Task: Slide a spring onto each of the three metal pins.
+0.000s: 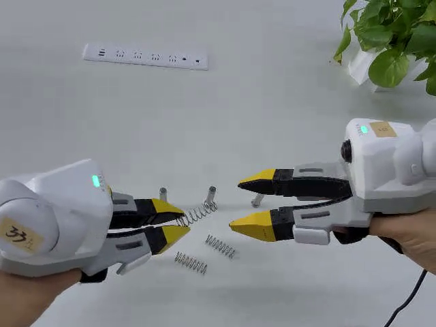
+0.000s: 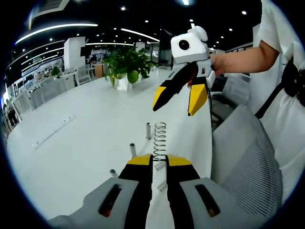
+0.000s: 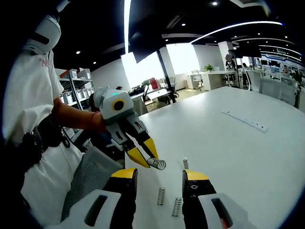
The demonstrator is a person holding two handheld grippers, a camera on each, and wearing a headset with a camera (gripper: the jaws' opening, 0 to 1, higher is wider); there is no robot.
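Three metal pins (image 1: 211,194): were bare
Left hand-held gripper (image 1: 184,221): pinched one spring (image 1: 197,213) by its end, near the middle pin
Right hand-held gripper (image 1: 235,203): spread, empty
Risk: end-held spring could sag and miss the pin

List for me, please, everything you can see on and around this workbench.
springs: three, silver; one clamped in the left gripper, two loose on the table just below it.
metal pins: three, grey, on the table between the grippers.
power strip: one, white, far left of the table.
potted plant: one, green leaves in a white pot, far right corner.
table: one, white.
cable: one, black, below the right gripper.
mesh chair: one, grey, beside the table.
left gripper: one, white with black-and-yellow jaws, shut on a spring.
right gripper: one, same colours, jaws open and empty.
hands: two, one on each gripper.
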